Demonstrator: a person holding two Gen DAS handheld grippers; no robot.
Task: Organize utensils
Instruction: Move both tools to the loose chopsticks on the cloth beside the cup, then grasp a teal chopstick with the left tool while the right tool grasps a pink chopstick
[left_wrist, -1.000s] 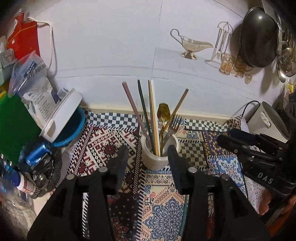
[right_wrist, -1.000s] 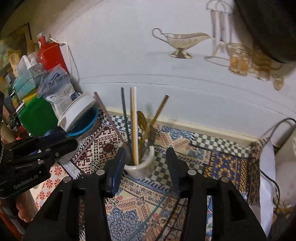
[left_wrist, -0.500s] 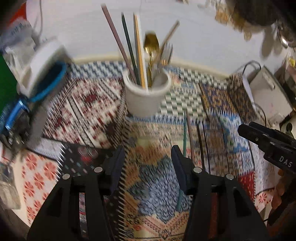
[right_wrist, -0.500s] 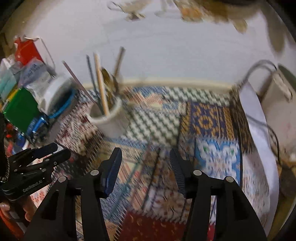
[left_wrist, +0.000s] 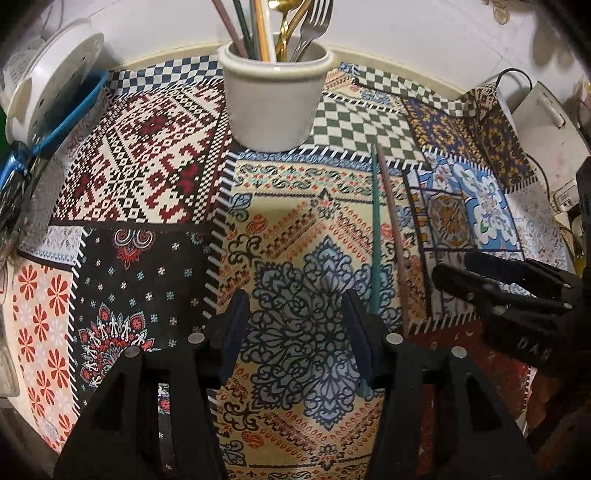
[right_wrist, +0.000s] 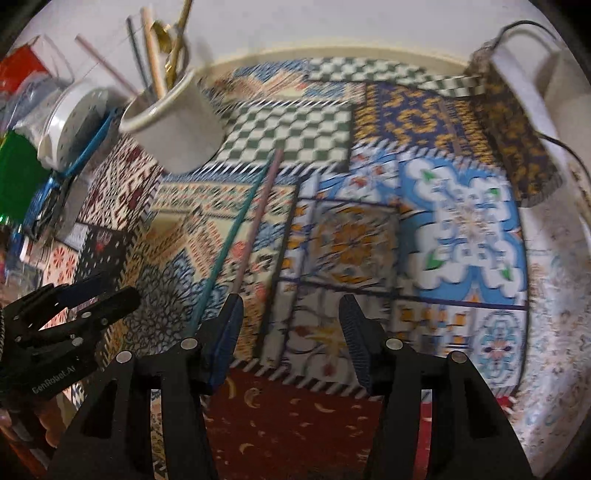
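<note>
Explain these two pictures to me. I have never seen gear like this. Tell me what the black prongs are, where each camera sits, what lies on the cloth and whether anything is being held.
There is no robot. A person holds a two-finger gripper in each hand, and each carries a wide-angle camera looking along its fingers. One picture comes from the left gripper, the other from the right gripper; each also catches the other gripper at its edge. Both point down at a patterned tablecloth. Near the wall stands a white cup holding chopsticks, a fork and a gold spoon. A teal chopstick and a pinkish chopstick lie loose, side by side, on the cloth. Both grippers are open and hold nothing.
</note>
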